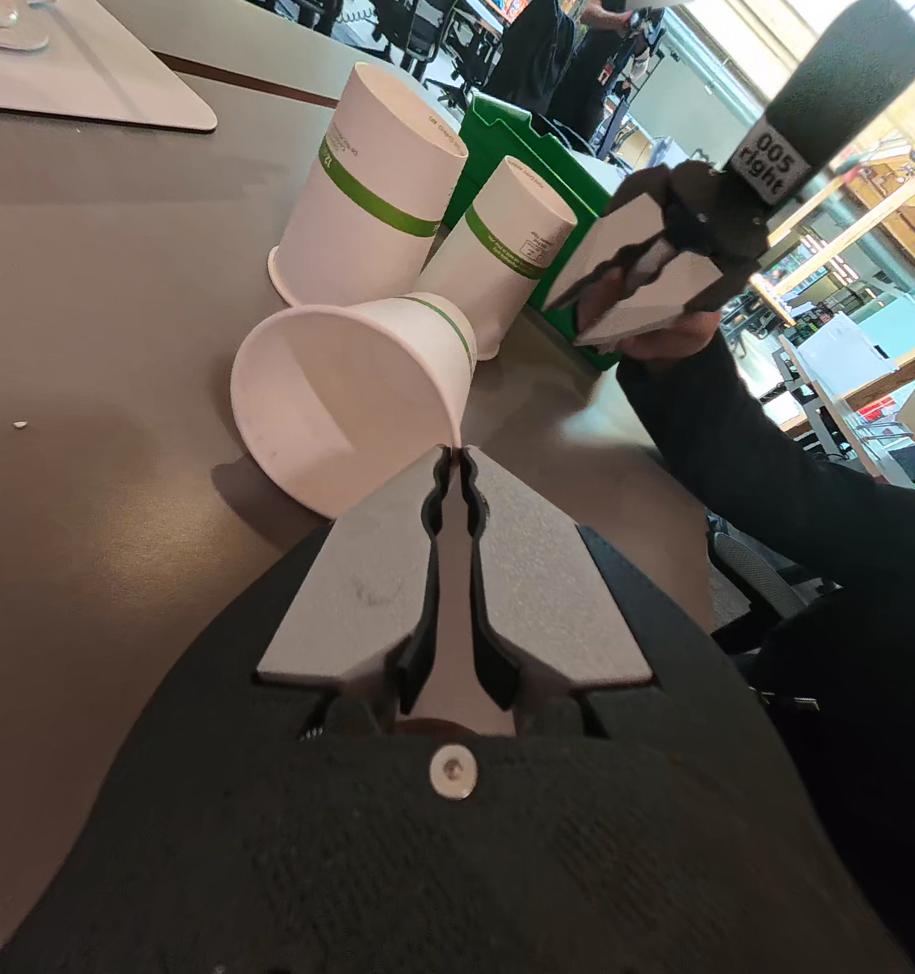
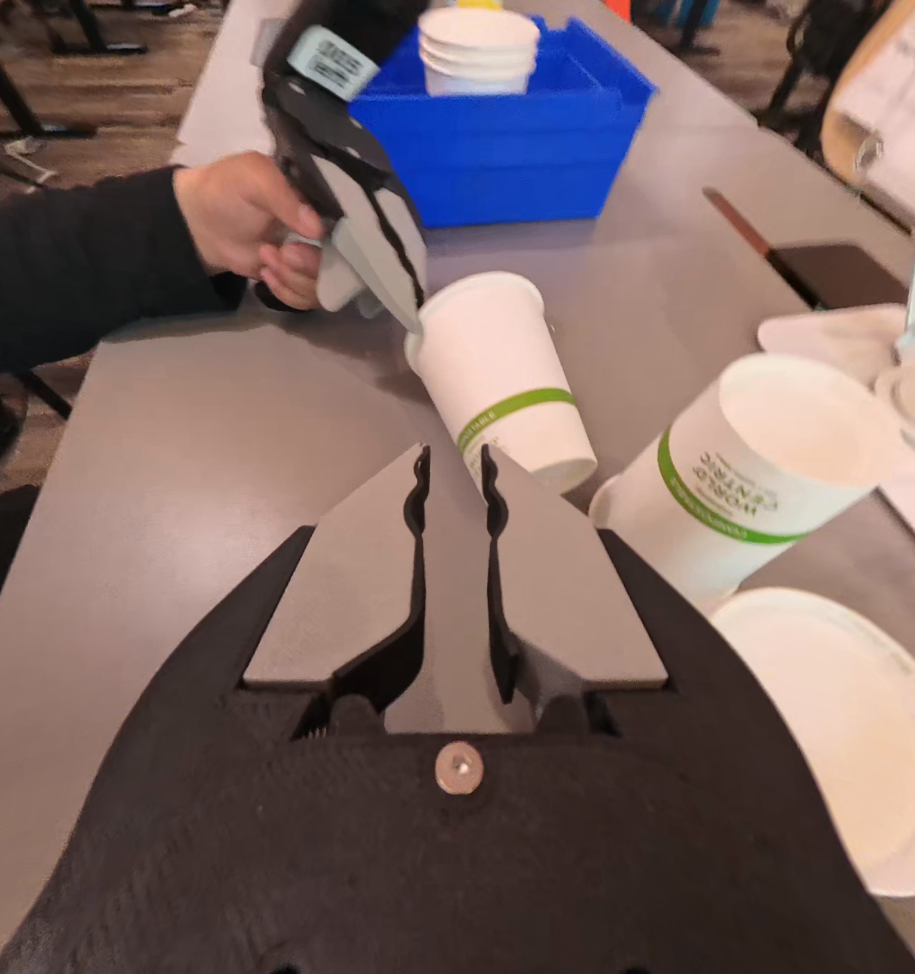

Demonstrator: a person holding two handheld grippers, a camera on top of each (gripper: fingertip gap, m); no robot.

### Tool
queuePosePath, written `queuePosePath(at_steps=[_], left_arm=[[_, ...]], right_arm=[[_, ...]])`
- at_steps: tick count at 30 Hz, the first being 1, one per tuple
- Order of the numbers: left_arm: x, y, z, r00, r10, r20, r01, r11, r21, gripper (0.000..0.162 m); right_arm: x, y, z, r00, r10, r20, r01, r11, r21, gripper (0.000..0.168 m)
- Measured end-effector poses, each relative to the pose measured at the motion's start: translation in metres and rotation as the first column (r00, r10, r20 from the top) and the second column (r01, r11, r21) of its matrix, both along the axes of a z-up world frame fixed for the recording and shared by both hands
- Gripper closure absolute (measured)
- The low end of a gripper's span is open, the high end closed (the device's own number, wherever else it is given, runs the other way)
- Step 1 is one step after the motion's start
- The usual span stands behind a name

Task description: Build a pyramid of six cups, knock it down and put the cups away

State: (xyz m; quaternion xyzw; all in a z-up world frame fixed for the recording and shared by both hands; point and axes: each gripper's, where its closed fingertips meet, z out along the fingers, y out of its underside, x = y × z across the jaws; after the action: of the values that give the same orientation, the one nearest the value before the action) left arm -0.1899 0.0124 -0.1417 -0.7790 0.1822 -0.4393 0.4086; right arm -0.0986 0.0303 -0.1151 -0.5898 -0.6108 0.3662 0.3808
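Pinching the rim of a tipped cup (image 1: pixel 349 400) with the left hand-held gripper (image 1: pixel 455 454), jaws closed almost all the way on the thin paper edge. Holding that white cup on a slant, open mouth up by the fingertips, bottom end low over the gray tabletop (image 1: pixel 102 316). Cannot tell if the bottom touches the tabletop.

Just behind the tipped cup, standing upside down on the tabletop: a first upturned cup (image 1: pixel 365 211) with a green band, and close beside it a second upturned cup (image 1: pixel 502 253). Behind those two, a green bin (image 1: pixel 550 174).

Over on the other side, holding nothing in the right hand-held gripper (image 2: pixel 455 453). Only a narrow gap between its jaws, with bare tabletop showing through. Hanging in the air near the tipped cup, not touching it.

Farther back on the tabletop, a blue bin (image 2: pixel 497 158) with a stack of cups (image 2: pixel 476 52) sitting inside, mouths up. Wrapped around the left handle, a bare hand (image 2: pixel 244 221) with a dark sleeve.
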Motion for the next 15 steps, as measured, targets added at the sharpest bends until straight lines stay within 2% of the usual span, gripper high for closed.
queuePosePath(at_steps=[4,7,12,15], left_arm=[[0.004,-0.004,-0.001,1.0,-0.026,-0.011,0.026,1.0,0.003,0.161],[0.006,-0.008,0.0,0.999,-0.045,-0.013,0.045,0.999,0.008,0.161],[0.007,-0.011,-0.001,0.998,-0.063,-0.009,0.063,0.998,0.001,0.161],[0.004,-0.011,0.001,0.999,-0.054,0.007,0.054,0.999,-0.001,0.161]], right_arm=[[-0.001,0.013,-0.028,0.991,-0.08,0.111,0.088,0.994,-0.071,0.153],[-0.005,0.018,-0.041,0.974,-0.137,0.179,0.149,0.987,-0.056,0.154],[-0.01,0.016,-0.045,0.969,-0.158,0.191,0.17,0.984,-0.049,0.152],[-0.011,0.015,-0.037,0.98,-0.142,0.137,0.159,0.98,-0.123,0.158]])
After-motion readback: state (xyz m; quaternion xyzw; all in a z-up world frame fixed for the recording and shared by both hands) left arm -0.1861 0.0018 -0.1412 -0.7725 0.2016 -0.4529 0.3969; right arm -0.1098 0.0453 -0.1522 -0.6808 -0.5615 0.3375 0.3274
